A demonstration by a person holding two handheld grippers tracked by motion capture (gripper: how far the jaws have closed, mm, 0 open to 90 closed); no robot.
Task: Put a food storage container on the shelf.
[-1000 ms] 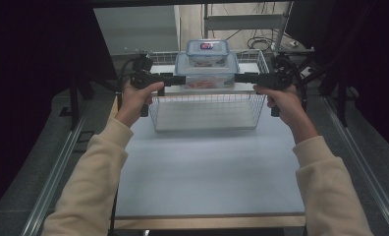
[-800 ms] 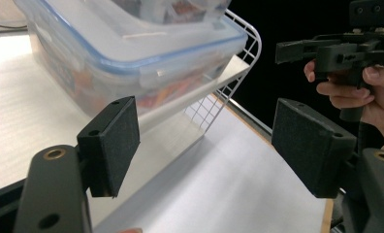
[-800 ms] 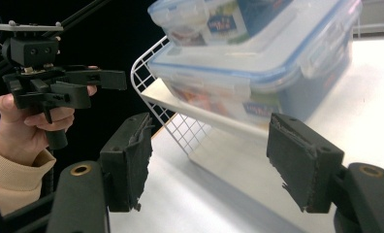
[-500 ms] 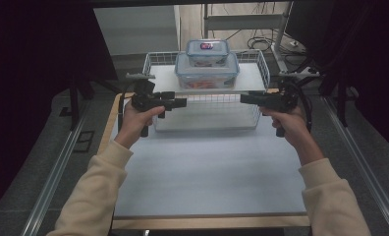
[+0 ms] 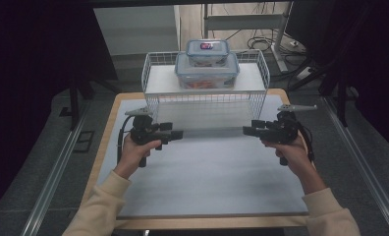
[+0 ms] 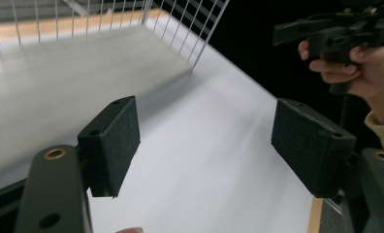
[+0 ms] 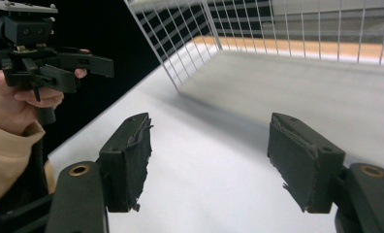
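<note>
Cream long sleeves (image 5: pixel 101 209) on both arms. Left tongs (image 5: pixel 175 133) and right tongs (image 5: pixel 249 131): black bodies, brass-ringed screw holes, textured black pads (image 7: pixel 132 150), black cables.

Pretty dim room, black surroundings at left and right of frame. We see white mat (image 5: pixel 217 172) lit evenly from above, soft shadows. Gripper views streaky with motion blur on wire basket (image 6: pixel 180 29), jaws sharp.

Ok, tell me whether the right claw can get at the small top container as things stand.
Probably yes: the right claw is open and empty, and the small container sits uncovered atop the larger one, above the basket rim.
</note>
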